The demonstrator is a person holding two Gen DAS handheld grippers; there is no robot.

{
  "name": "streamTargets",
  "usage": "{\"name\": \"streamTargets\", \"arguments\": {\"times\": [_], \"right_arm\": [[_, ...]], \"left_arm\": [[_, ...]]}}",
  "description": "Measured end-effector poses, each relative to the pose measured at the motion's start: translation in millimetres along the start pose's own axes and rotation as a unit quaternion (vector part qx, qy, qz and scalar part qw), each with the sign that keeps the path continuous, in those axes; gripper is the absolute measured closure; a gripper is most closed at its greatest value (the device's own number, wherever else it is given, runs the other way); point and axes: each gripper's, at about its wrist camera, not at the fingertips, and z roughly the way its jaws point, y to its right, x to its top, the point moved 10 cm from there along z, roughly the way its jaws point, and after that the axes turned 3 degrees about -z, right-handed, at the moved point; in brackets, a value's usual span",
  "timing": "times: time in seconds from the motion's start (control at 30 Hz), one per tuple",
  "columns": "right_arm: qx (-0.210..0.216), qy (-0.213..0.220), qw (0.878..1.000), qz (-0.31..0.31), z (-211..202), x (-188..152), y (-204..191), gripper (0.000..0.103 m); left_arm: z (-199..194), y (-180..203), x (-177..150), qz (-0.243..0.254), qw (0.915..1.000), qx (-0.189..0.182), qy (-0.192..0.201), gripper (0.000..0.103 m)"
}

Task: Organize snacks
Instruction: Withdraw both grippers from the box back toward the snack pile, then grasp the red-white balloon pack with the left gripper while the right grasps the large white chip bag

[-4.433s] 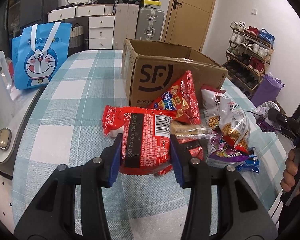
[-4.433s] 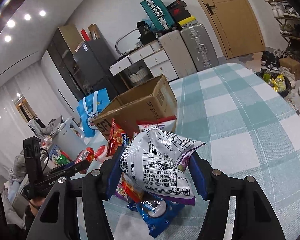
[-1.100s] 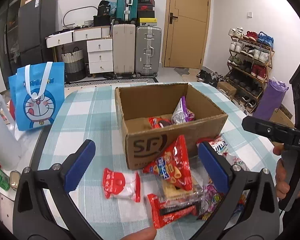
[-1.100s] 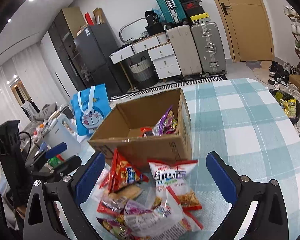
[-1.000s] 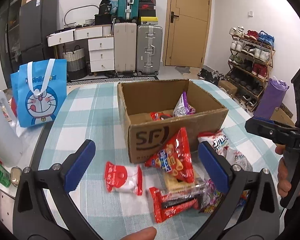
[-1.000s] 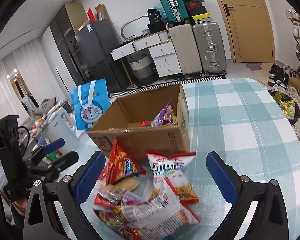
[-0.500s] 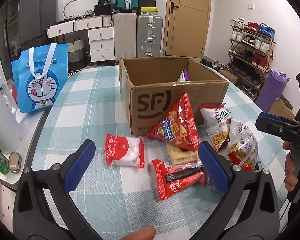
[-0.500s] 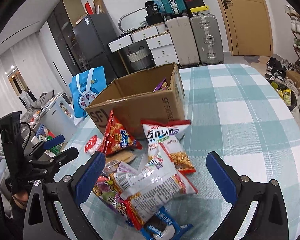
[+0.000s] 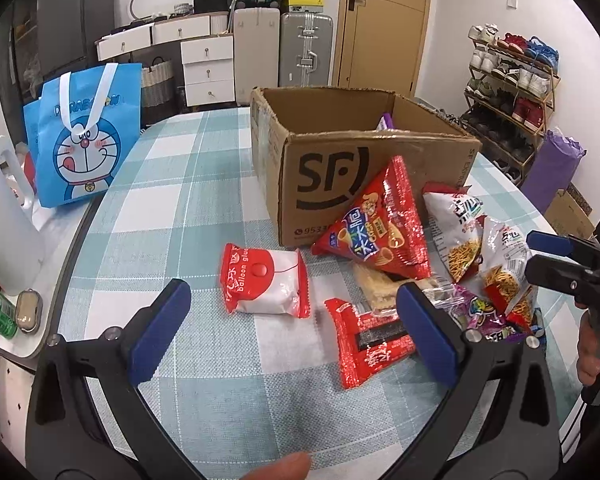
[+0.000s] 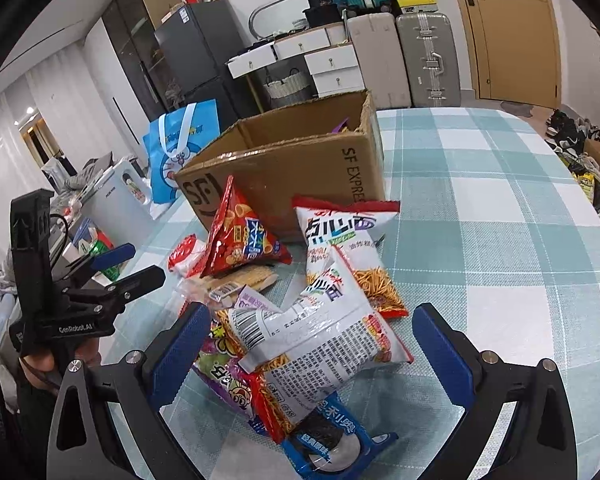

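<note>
Peeking above the cardboard box rim, a purple packet sits inside.

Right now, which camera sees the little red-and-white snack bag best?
The left wrist view: the red-and-white bag lies flat on the table, whole and unblocked, its print readable. In the right wrist view only a corner peeks out behind the triangle bag.
</note>
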Motion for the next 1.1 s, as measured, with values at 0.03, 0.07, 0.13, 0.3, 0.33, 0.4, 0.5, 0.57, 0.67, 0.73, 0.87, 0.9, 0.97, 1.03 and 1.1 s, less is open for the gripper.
{"name": "streamTargets", "arguments": {"times": [0.03, 0.07, 0.13, 0.3, 0.33, 0.4, 0.5, 0.57, 0.67, 0.73, 0.87, 0.9, 0.97, 1.03, 1.1], "right_arm": [[-0.002, -0.004, 1.0, -0.004, 2.1, -1.5, -0.9, 0.001], [-0.004, -0.006, 1.0, -0.006, 3.4, -2.9, -1.1, 0.001], [-0.006, -0.014, 1.0, -0.011, 7.8, -6.1, -1.4, 0.001], [-0.005, -0.024, 1.0, -0.015, 12.7, -11.9, 0.9, 0.001], [-0.005, -0.026, 1.0, -0.016, 13.9, -12.6, 1.2, 0.001], [-0.004, -0.028, 0.999, -0.016, 15.3, -13.7, 1.9, 0.001], [-0.006, -0.032, 0.999, -0.016, 18.6, -15.8, 2.7, 0.001], [-0.008, -0.034, 0.999, -0.017, 21.2, -16.8, 2.6, 0.001], [-0.011, -0.035, 0.999, -0.019, 23.3, -17.1, 2.3, 0.001], [-0.012, -0.038, 0.999, -0.022, 24.6, -18.1, 2.9, 0.001], [-0.016, -0.038, 0.999, -0.023, 27.0, -17.7, 5.0, 0.001], [-0.017, -0.038, 0.999, -0.024, 27.4, -17.6, 5.1, 0.001], [-0.018, -0.036, 0.999, -0.028, 27.1, -17.7, 4.6, 0.001], [-0.02, -0.034, 0.999, -0.035, 26.8, -17.7, 2.8, 0.001], [-0.023, -0.031, 0.998, -0.043, 26.3, -17.5, 0.8, 0.001]], "left_arm": [[2.1, -1.5, -0.6, -0.001, 1.0, 0.001, -0.003, 0.001], [4.1, -3.1, -1.3, -0.002, 1.0, 0.003, -0.005, 0.001], [7.8, -6.3, -2.7, -0.004, 0.9999, 0.007, -0.008, 0.001], [18.1, -17.4, -5.5, -0.018, 0.9996, 0.014, -0.017, 0.001], [20.1, -20.1, -6.0, -0.022, 0.9995, 0.015, -0.019, 0.001], [23.4, -24.1, -6.9, -0.027, 0.9993, 0.015, -0.021, 0.001], [28.2, -28.3, -8.2, -0.031, 0.9991, 0.017, -0.025, 0.001], [30.2, -29.4, -9.3, -0.031, 0.999, 0.017, -0.027, 0.001], [35.1, -31.5, -10.5, -0.031, 0.9989, 0.018, -0.03, 0.001], [38.6, -32.4, -11.6, -0.032, 0.9987, 0.019, -0.034, 0.001], [47.9, -34.2, -12.4, -0.034, 0.9984, 0.021, -0.042, 0.001], [50.9, -34.8, -11.9, -0.034, 0.9982, 0.021, -0.044, 0.001], [55.0, -35.9, -11.3, -0.037, 0.998, 0.022, -0.046, 0.001], [60.4, -37.8, -9.8, -0.04, 0.9978, 0.023, -0.049, 0.001], [65.4, -40.9, -8.6, -0.043, 0.9973, 0.026, -0.053, 0.001]]}}
